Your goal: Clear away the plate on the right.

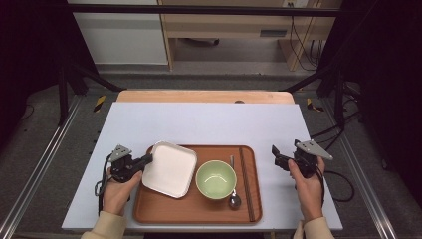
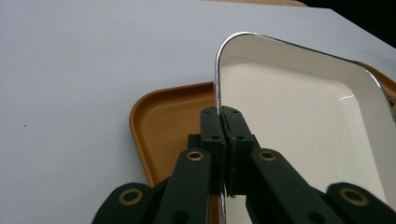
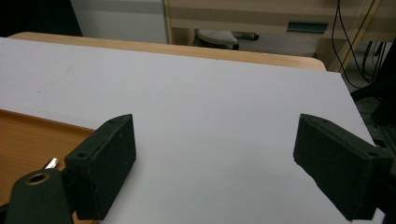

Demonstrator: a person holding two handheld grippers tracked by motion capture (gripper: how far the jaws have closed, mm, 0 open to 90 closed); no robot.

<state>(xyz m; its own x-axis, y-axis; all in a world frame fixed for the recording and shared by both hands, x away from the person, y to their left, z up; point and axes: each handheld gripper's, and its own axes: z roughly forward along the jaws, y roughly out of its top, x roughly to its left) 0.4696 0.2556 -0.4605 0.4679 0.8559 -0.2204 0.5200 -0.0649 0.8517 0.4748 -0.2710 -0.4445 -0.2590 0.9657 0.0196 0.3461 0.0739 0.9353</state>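
A white square plate lies in the left part of a brown tray, its left edge lifted. My left gripper is shut on that plate's left rim; in the left gripper view the rim runs between the pressed pads of the gripper. A green bowl sits mid-tray, with a metal spoon and dark chopsticks to its right. My right gripper stands open over the white table right of the tray, nothing between its jaws.
The tray rests near the front edge of the white tabletop. A wooden table edge shows behind it. Black frame posts stand at both sides, and cables lie on the floor at the right.
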